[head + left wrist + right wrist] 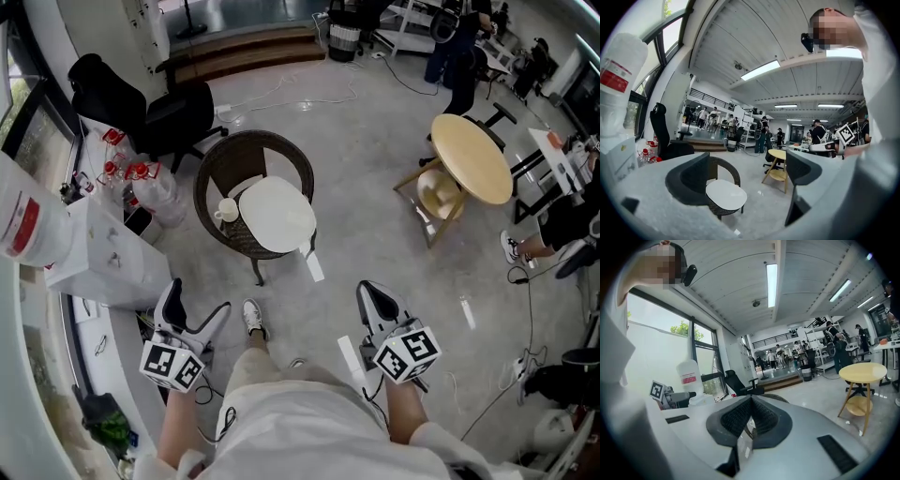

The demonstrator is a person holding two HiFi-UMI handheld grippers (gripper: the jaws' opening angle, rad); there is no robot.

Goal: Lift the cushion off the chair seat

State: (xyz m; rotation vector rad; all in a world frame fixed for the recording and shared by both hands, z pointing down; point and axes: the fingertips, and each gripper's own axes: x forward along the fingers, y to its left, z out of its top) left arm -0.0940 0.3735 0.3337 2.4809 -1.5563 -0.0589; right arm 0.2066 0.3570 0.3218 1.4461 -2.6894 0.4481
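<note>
A round white cushion (275, 214) lies on the seat of a dark wicker chair (217, 159), with a white mug (227, 210) beside it on the seat. Both grippers hang low, well short of the chair, near the person's legs. My left gripper (197, 302) stands wide open with nothing between its jaws. In the left gripper view the left gripper (746, 176) frames the distant cushion (725, 195) and chair (726, 168). My right gripper (371, 291) is shut and empty. In the right gripper view the right gripper (750, 416) has its pads together, hiding most of the chair (777, 399).
A black office chair (141, 108) and a white cabinet (98, 253) with bottles (141, 178) stand left of the wicker chair. A round wooden table (472, 157) is to the right. A white slip (314, 266) and cables lie on the floor. People work at the far end.
</note>
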